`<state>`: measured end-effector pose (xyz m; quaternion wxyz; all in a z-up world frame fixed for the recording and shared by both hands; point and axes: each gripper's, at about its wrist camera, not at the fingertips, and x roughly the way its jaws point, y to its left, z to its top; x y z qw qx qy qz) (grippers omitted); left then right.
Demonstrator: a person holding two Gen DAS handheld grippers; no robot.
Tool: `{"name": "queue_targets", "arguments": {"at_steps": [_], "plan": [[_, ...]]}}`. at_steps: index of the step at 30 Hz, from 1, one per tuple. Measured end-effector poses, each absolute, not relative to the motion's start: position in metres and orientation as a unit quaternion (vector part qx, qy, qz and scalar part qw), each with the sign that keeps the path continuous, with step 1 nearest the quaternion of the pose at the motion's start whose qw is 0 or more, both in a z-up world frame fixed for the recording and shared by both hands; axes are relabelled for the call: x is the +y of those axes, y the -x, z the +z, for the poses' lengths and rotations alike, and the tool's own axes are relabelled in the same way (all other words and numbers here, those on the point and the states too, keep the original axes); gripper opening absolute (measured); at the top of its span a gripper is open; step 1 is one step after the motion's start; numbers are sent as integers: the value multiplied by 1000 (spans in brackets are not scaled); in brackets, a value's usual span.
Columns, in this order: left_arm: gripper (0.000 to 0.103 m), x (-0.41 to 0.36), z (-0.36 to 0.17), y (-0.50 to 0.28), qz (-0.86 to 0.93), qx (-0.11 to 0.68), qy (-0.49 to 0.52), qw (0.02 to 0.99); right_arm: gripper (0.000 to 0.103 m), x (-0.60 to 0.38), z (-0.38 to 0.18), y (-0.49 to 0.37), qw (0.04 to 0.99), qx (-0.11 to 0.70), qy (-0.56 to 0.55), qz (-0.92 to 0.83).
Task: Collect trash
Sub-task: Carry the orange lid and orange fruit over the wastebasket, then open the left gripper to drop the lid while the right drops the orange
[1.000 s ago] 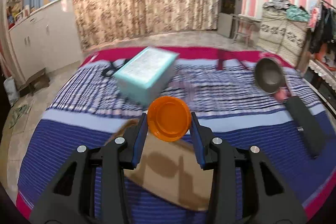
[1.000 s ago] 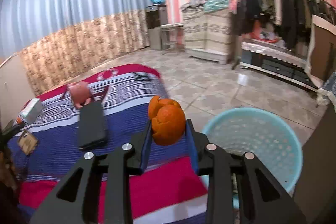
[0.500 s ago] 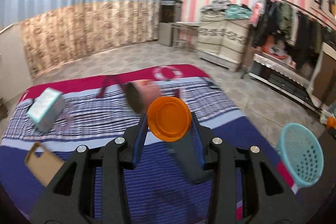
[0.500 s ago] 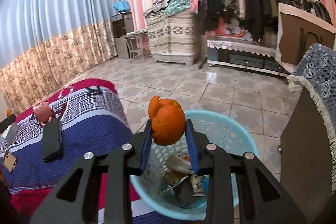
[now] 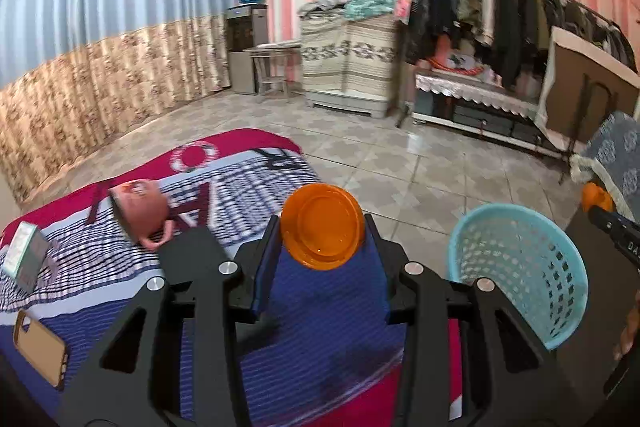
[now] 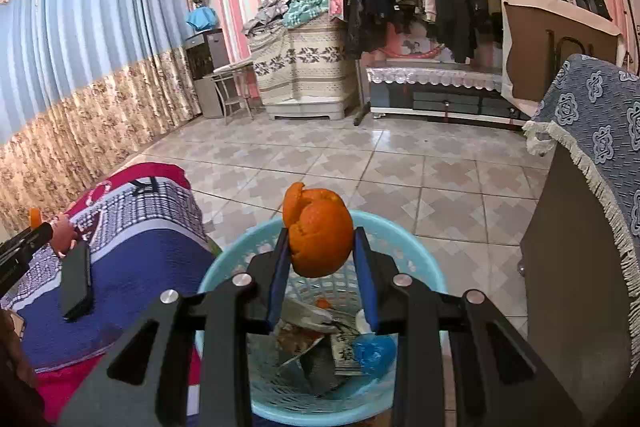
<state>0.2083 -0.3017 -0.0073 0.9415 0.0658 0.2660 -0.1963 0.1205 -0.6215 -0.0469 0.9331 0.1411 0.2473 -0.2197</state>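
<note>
My left gripper (image 5: 322,231) is shut on an orange plastic lid (image 5: 322,226) and holds it over the striped bed (image 5: 328,303), left of the light blue trash basket (image 5: 520,267). My right gripper (image 6: 318,247) is shut on an orange peel (image 6: 318,233) and holds it right above the same basket (image 6: 224,267), which holds wrappers and paper scraps (image 6: 332,343). The right gripper with the peel also shows at the right edge of the left wrist view (image 5: 596,197).
On the bed lie a pink mug (image 5: 138,211), a black flat case (image 5: 192,257), a brown phone (image 5: 38,349) and a small box (image 5: 26,253). A dark cabinet with a blue cloth (image 6: 592,211) stands right of the basket. Tiled floor (image 6: 400,167) lies beyond.
Both grippers have swung right. The left one now faces the bed's end and the basket. The right one has moved from beside the bed to directly over the basket.
</note>
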Motion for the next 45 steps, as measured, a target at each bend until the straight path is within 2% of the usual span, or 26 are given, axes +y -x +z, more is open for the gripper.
{"name": "queue_targets", "arguments": {"at_steps": [16, 29, 31, 33, 35, 38, 41, 45], "plan": [[39, -420, -40, -198, -285, 299, -89, 906, 32, -642, -58, -120, 919, 258, -141, -264], [39, -479, -60, -184, -318, 274, -138, 897, 31, -644, -60, -118, 912, 261, -141, -283], [44, -484, -60, -182, -325, 269, -146, 895, 31, -646, -60, -115, 911, 257, -147, -287], [75, -483, -58, -180, -317, 259, -147, 900, 31, -647, -60, -115, 910, 256, -151, -288], [85, -477, -56, -178, -306, 246, -145, 908, 31, -647, -61, -116, 909, 259, -151, -288], [88, -464, -55, -181, -291, 247, -138, 914, 31, -647, -61, -118, 910, 262, -148, -287], [96, -445, -52, -184, -263, 243, -127, 925, 31, -644, -59, -120, 911, 260, -143, -285], [97, -417, -46, -186, -232, 231, -112, 938, 32, -635, -60, -125, 913, 261, -134, -283]]}}
